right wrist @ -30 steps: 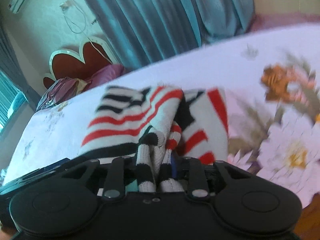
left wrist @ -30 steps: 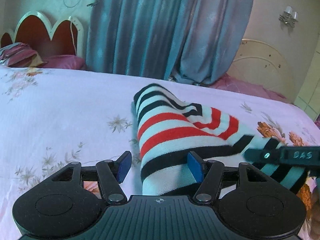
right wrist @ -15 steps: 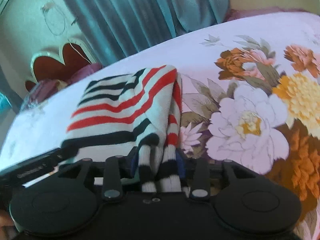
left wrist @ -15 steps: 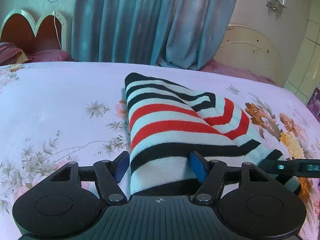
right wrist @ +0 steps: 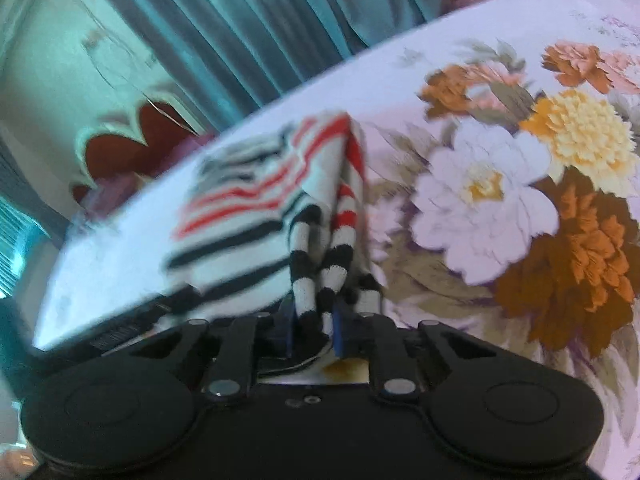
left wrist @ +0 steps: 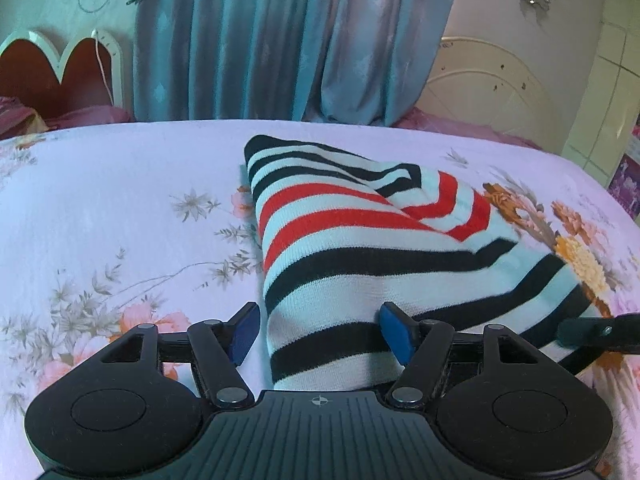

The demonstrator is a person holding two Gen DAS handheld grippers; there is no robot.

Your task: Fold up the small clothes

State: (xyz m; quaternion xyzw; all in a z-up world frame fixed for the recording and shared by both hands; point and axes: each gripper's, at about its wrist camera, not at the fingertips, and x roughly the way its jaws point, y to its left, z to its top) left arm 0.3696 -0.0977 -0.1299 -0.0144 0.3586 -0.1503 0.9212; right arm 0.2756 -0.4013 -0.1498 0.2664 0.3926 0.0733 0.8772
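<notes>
A small knit garment [left wrist: 360, 248] with black, red and pale blue stripes lies folded on the bed. My left gripper [left wrist: 319, 332] stands open astride its near left corner. The left pad is clear of the cloth and the right pad sits at a fold. In the right wrist view the same garment [right wrist: 256, 200] is blurred, and my right gripper [right wrist: 313, 324] has a bunched striped edge between its blue pads. Its jaws are closing and pressing on that edge. One black finger [left wrist: 596, 330] of the right gripper shows at the garment's right corner.
The bed sheet [left wrist: 120, 200] is pale lilac with a flower print, with big orange and white blooms [right wrist: 500, 184] on the right. Teal curtains [left wrist: 280, 40] hang behind the bed. A red and white headboard [left wrist: 60, 72] and pink pillows are at the far left.
The right gripper has swung right with the bunched edge, drawing the garment's right side out flatter. Its jaws loosened briefly, then narrowed again. The left gripper crept forward slightly and stayed open.
</notes>
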